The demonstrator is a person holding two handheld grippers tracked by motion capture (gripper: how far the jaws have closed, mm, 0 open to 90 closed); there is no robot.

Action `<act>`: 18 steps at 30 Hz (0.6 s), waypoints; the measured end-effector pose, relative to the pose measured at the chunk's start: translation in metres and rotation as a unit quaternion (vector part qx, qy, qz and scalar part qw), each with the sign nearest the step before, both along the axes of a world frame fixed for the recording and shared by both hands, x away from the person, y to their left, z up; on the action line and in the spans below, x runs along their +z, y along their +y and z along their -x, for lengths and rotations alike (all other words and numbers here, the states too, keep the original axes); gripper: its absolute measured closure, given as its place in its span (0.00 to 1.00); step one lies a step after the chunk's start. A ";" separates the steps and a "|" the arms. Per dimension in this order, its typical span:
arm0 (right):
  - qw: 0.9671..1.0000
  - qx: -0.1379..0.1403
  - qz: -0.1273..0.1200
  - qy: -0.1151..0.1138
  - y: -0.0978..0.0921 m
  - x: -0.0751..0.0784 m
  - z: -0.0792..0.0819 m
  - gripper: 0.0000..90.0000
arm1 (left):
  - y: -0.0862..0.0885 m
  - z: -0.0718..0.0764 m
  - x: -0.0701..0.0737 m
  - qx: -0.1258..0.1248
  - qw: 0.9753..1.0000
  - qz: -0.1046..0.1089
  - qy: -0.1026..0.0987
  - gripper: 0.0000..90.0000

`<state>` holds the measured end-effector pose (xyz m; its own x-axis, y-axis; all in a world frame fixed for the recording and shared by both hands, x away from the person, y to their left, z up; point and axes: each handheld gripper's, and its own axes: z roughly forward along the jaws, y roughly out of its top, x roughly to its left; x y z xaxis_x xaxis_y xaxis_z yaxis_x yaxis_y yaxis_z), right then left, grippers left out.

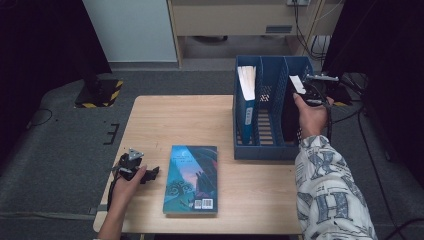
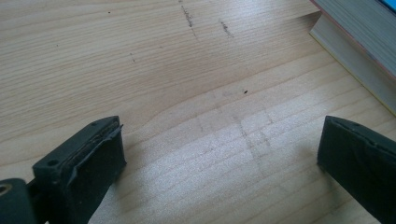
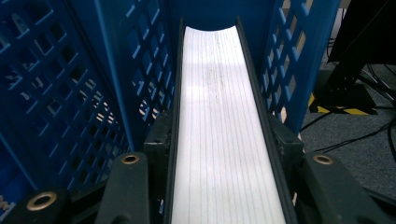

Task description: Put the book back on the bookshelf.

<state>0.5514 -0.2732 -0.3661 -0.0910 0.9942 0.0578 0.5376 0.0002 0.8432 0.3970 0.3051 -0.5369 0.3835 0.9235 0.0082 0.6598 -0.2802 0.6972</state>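
The right arm wears a white sleeve with a grey-blue pattern; both grippers are black, the left gripper topped by a grey three-cornered plate.

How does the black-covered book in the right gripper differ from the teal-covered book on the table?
The black-covered book stands on edge in the rightmost slot of the blue plastic file rack, while the teal-covered book lies flat on the wooden table. The right gripper is clamped on the black one; the teal one lies free, with the open left gripper beside it. Both are closed.
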 end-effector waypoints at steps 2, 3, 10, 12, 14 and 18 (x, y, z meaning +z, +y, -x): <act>1.000 -0.001 -0.002 0.002 0.000 -0.002 -0.002 0.59 | 0.000 0.000 0.000 0.000 1.000 0.000 0.000 0.00; 1.000 -0.002 -0.005 0.002 0.000 -0.002 -0.003 0.59 | 0.000 0.000 0.000 0.000 1.000 0.000 0.000 0.00; 1.000 -0.001 -0.004 0.006 0.002 -0.007 -0.007 0.59 | 0.000 0.000 0.000 0.000 1.000 0.000 0.000 0.00; 1.000 -0.001 -0.005 0.003 0.002 -0.007 -0.008 0.59 | 0.000 0.000 0.000 0.000 1.000 0.000 0.000 0.00; 1.000 -0.002 -0.007 0.003 0.001 -0.007 -0.008 0.59 | 0.000 0.000 0.000 0.000 1.000 0.000 0.000 0.00; 1.000 -0.003 -0.007 0.003 0.001 -0.008 -0.010 0.59 | 0.000 0.000 0.000 0.000 1.000 0.000 0.000 0.00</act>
<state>0.5610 -0.2721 -0.3736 -0.0853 0.9937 0.0721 0.5435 -0.0142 0.8393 0.3971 0.3050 -0.5369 0.3839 0.9233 0.0082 0.6598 -0.2805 0.6971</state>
